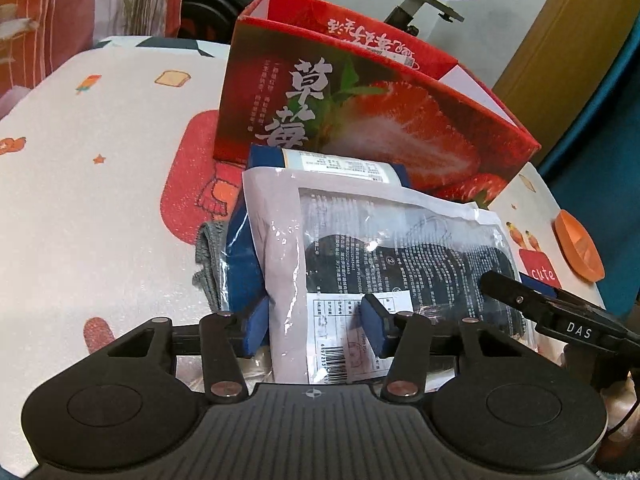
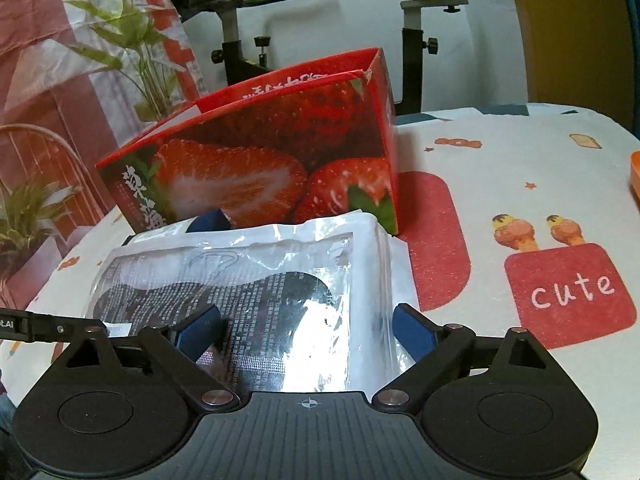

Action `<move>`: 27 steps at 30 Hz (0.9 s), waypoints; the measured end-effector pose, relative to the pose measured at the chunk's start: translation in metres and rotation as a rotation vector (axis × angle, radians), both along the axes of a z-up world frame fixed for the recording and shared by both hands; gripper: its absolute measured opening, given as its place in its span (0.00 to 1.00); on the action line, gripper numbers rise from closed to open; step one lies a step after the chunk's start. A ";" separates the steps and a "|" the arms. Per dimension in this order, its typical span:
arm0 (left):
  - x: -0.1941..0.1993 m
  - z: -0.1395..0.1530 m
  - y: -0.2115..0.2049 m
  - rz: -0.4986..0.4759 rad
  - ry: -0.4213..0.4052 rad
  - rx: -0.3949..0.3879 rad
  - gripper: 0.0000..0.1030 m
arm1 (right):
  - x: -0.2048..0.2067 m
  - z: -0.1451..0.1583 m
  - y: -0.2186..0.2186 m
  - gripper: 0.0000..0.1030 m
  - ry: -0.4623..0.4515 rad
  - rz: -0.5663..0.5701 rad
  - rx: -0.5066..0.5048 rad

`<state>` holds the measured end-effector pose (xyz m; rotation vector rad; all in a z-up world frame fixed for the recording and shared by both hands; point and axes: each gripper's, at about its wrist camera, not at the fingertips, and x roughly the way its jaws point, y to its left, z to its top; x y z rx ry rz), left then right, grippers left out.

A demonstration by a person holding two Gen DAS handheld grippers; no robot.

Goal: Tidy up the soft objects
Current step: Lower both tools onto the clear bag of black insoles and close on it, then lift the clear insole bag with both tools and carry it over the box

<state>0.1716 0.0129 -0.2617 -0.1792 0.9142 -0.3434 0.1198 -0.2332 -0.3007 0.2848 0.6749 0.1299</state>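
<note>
I've got both grippers down on the top item of the pile, a clear plastic packet [image 1: 384, 248] with something dark and soft sealed inside and a printed label. It lies on a short stack just in front of the strawberry box [image 1: 360, 120], touching or nearly touching the box's front wall.

The left gripper [image 1: 316, 326] straddles the packet's near left edge. Its blue pads [image 1: 256, 328] stand half-closed either side of the plastic; I can't tell whether they bite yet, so I'd call it a grip forming, not made. The right gripper [image 2: 308, 334] has its fingers spread wide over the packet's near right corner, with plastic between them and no squeeze visible. Two hands on one floppy bag makes sense: held by one edge it would sag and slide.

Under the packet are a blue wrapped pack [image 1: 240, 256] and a grey cloth [image 1: 206, 256] poking out at the left. The box stands open-topped, probably where the soft things go.

The surface is a table under a white printed tablecloth [image 2: 520, 184] with red patches, ice creams and the word "cute". An orange dish [image 1: 578, 246] sits near the right edge. Behind stand an exercise bike [image 2: 416, 20], a leafy plant [image 2: 132, 40] at left and a pale wall.
</note>
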 end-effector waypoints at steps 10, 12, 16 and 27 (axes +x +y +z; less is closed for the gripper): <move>0.001 0.000 -0.003 -0.009 -0.004 0.001 0.50 | 0.001 -0.002 -0.001 0.89 -0.001 0.003 0.005; 0.000 0.002 -0.004 -0.014 -0.008 0.006 0.50 | 0.001 -0.001 0.000 0.87 0.002 0.007 0.006; -0.003 0.004 -0.008 -0.031 -0.017 0.011 0.48 | 0.000 0.005 0.005 0.82 -0.004 0.036 0.009; -0.012 0.014 -0.006 -0.038 -0.063 0.016 0.46 | -0.009 0.028 0.005 0.72 -0.049 0.060 -0.002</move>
